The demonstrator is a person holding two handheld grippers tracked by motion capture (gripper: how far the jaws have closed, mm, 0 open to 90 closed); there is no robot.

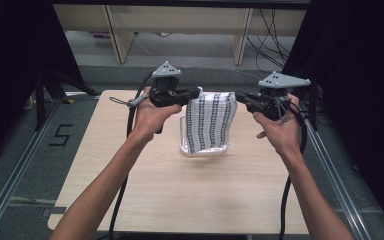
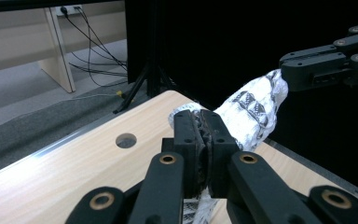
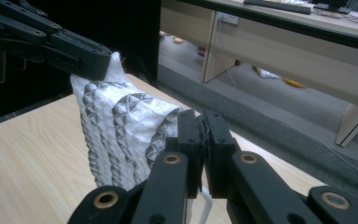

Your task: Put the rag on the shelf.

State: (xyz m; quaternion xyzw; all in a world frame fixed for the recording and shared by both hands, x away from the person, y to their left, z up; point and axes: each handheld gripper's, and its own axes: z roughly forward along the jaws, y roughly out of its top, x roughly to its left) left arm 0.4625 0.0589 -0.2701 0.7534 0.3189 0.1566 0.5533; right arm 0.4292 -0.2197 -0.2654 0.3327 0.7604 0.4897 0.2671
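Left gripper (image 1: 196, 93) clamped on one top corner of white patterned cloth (image 1: 210, 121); same grip in left gripper view (image 2: 204, 140), cloth (image 2: 256, 109) pinched between jaws. Right gripper (image 1: 238, 98) clamped on opposite top corner; own view (image 3: 203, 140) confirms, cloth (image 3: 116, 135) bunched beside jaws. Cloth hangs stretched between grippers, above clear tray (image 1: 183, 145) on wooden table (image 1: 190, 195).

Even overhead light keeps the worktop (image 1: 180, 190) bright, while both flanks sink into near-black. The two gripper views look dimmer and bluish. Their near black linkages are slightly soft.
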